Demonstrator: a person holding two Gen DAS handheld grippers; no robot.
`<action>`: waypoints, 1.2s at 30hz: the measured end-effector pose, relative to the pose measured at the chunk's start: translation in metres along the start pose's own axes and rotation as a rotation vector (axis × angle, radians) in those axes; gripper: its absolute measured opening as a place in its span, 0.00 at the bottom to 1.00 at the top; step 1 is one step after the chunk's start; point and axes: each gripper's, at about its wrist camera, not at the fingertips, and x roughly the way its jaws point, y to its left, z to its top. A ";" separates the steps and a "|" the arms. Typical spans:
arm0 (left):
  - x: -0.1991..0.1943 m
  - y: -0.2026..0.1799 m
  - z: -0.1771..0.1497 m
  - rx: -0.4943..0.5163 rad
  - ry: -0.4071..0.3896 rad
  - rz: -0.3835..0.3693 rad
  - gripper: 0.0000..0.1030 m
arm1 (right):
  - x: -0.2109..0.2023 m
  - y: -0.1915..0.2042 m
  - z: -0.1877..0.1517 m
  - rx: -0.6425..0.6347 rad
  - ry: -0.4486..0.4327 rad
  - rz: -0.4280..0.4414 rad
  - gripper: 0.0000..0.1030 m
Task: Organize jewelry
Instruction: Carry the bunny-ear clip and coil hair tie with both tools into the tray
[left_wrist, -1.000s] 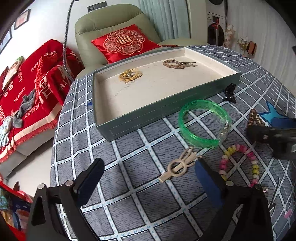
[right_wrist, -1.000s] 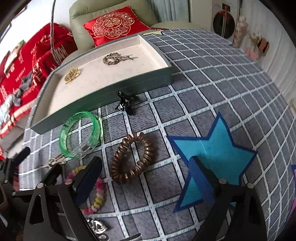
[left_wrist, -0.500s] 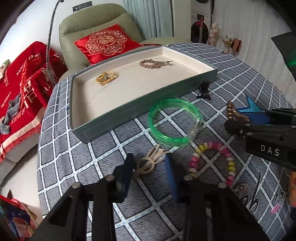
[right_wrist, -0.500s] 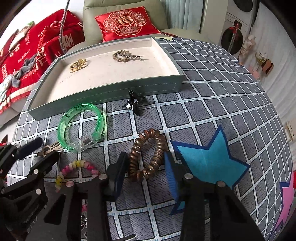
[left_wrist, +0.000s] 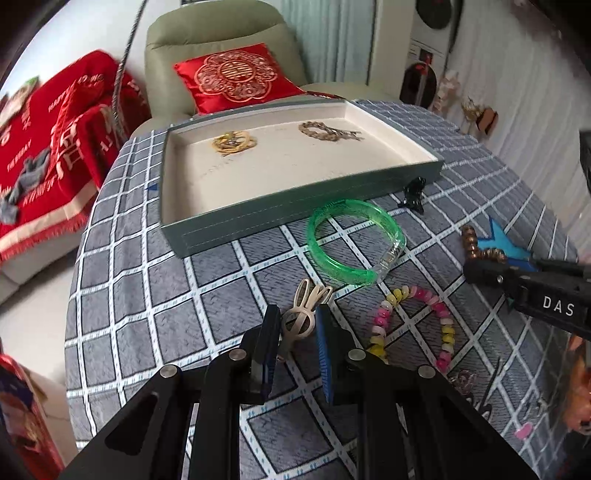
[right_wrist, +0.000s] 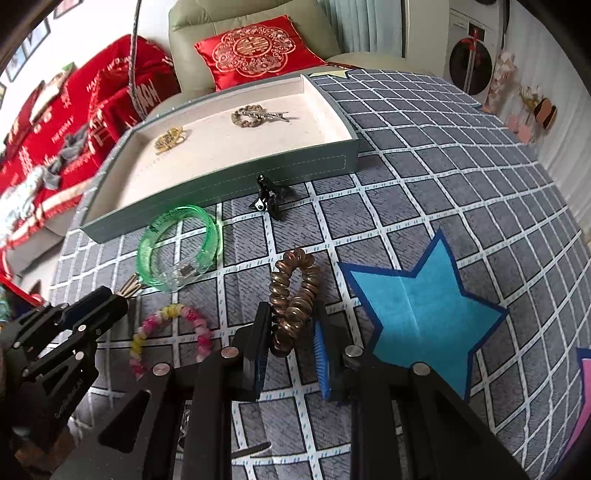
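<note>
**Both grippers closing on hair pieces, tray partly filled**

The left gripper (left_wrist: 295, 325) was seen low over the checked tablecloth (left_wrist: 147, 295), its jaws closing around a cream rabbit-shaped hair clip (left_wrist: 304, 314). The clip lay between the fingers, its ears pointing away toward the green bangle (left_wrist: 356, 242); firm pad contact could not be confirmed.

The right gripper (right_wrist: 290, 332) was likewise closing, with the near end of a bronze spiral hair tie (right_wrist: 293, 299) between its fingers. The left pad appeared to touch the coil; the right pad stood slightly apart from it (a narrow gap showed).

A pink-and-yellow beaded bracelet (left_wrist: 413, 325) was noted on the cloth between the two grippers. A small black claw clip (right_wrist: 269, 197) was recorded just beside the front wall of the grey-green tray (left_wrist: 295, 206). Inside the tray, on the cream lining, a gold piece (left_wrist: 234, 142) lay toward the left and a brownish chain piece (left_wrist: 325, 130) toward the right, well apart.

A blue star patch (right_wrist: 421, 306) was seen on the cloth right of the spiral tie. Beyond the table, a red cushion (left_wrist: 236, 75) rested on a pale armchair.
</note>
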 end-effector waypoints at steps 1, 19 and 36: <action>-0.004 0.002 0.000 -0.013 -0.007 -0.004 0.34 | -0.002 -0.002 0.000 0.008 -0.003 0.015 0.23; -0.057 0.014 0.031 -0.097 -0.136 -0.007 0.34 | -0.046 -0.018 0.022 0.034 -0.064 0.157 0.23; -0.049 0.039 0.123 -0.145 -0.194 0.057 0.34 | -0.056 0.005 0.147 -0.074 -0.151 0.163 0.23</action>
